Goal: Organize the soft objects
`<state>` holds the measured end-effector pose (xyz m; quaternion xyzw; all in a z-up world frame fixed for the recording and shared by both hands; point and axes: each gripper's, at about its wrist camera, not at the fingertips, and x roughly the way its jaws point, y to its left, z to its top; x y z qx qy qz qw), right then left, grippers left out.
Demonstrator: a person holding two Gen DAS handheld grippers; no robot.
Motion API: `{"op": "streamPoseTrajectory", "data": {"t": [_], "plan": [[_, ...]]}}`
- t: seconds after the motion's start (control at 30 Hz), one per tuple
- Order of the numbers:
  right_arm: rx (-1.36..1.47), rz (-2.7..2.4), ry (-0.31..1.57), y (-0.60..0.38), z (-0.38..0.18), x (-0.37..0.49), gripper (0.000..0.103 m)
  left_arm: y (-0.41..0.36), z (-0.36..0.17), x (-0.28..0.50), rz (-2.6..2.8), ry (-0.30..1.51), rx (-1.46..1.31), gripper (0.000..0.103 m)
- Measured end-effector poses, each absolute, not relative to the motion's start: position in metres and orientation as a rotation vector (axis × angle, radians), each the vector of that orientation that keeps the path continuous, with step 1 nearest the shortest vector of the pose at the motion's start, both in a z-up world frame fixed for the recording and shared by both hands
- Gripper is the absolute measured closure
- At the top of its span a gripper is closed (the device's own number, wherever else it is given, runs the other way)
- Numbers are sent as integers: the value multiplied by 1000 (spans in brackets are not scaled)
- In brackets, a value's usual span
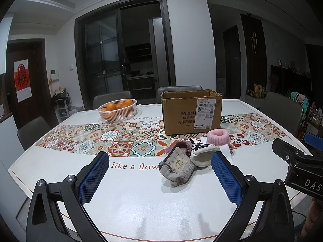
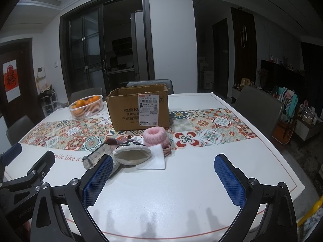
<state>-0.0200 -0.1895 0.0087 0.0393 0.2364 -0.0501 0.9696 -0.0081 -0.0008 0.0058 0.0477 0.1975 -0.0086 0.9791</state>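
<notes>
A small pile of soft things lies on the table in front of an open cardboard box. It holds a grey fabric pouch, a cream mitt with a black-and-white patterned back, a pink fluffy ring and a white cloth. My left gripper is open and empty, low over the table just short of the pouch. My right gripper is open and empty, in front of the pile and to its right.
A white basket of oranges stands at the back left. The white table has a patterned tile runner across its middle. Grey chairs stand around it. The right gripper's body shows at the right edge of the left wrist view.
</notes>
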Motion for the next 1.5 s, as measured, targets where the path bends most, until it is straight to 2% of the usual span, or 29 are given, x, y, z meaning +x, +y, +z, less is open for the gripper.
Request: {"op": "streamPoseTrajectory", "data": {"t": [0.7, 1.17, 1.5], "plan": [[84, -88, 483, -186, 9, -19, 1, -1, 5, -8, -17, 399, 96, 0], [79, -47, 497, -184, -5, -3, 1, 1, -15, 13, -46, 472, 86, 0], [62, 24, 533, -174, -28, 37, 1, 8, -44, 49, -84, 556, 83, 9]]}}
